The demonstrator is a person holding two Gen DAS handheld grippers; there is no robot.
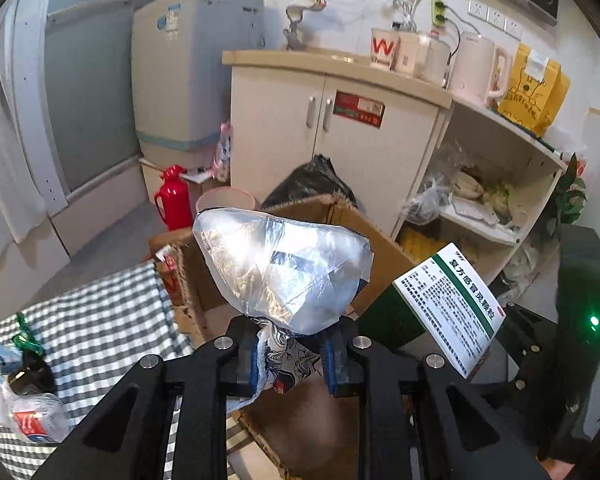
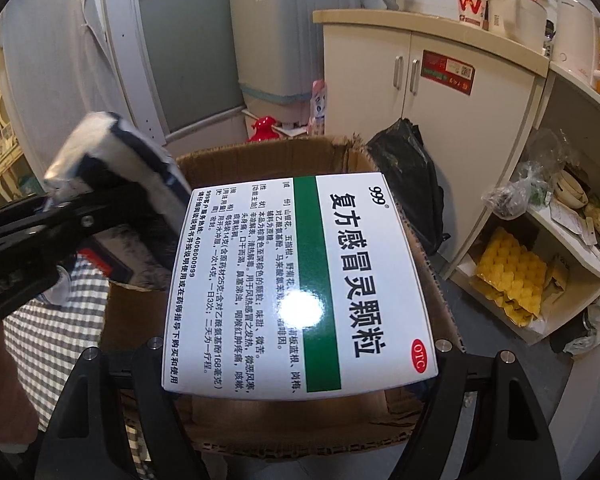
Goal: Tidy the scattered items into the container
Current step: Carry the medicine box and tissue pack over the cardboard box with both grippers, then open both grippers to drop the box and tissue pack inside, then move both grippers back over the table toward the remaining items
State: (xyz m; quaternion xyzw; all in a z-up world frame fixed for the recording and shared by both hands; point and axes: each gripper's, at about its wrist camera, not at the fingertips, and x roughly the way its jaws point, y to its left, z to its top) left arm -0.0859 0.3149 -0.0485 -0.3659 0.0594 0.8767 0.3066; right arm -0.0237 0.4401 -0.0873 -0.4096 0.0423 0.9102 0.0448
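The task looks to be midway: both hands carry an item toward the cardboard box (image 2: 260, 152), and several things are left on the checked cloth (image 1: 100, 312) of the counter at the left. The left gripper (image 1: 290, 354) is nearly closed, its jaws pinching the bottom edge of a crinkled silver foil packet (image 1: 284, 268), which stands up above the fingers and sits over the near left part of the box. The right gripper (image 2: 300, 364) stands about half open and spans the white-and-green medicine box (image 2: 300, 284), holding it by its sides flat over the box's open mouth; the fingertips themselves are hidden beneath it, so the hold is judged from the way it hangs there. The cardboard box is open at the top with ragged flaps; much of its floor is hidden behind the two carried items, and the bare brown part that shows in the right wrist view holds nothing I can make out. Still on the cloth at the near left are a clear plastic bag with a red-labelled item (image 1: 36, 420), a dark small bottle (image 1: 30, 372) and a green wrapper (image 1: 24, 336). Releasing both loads, then fetching these, appears to be what is left.
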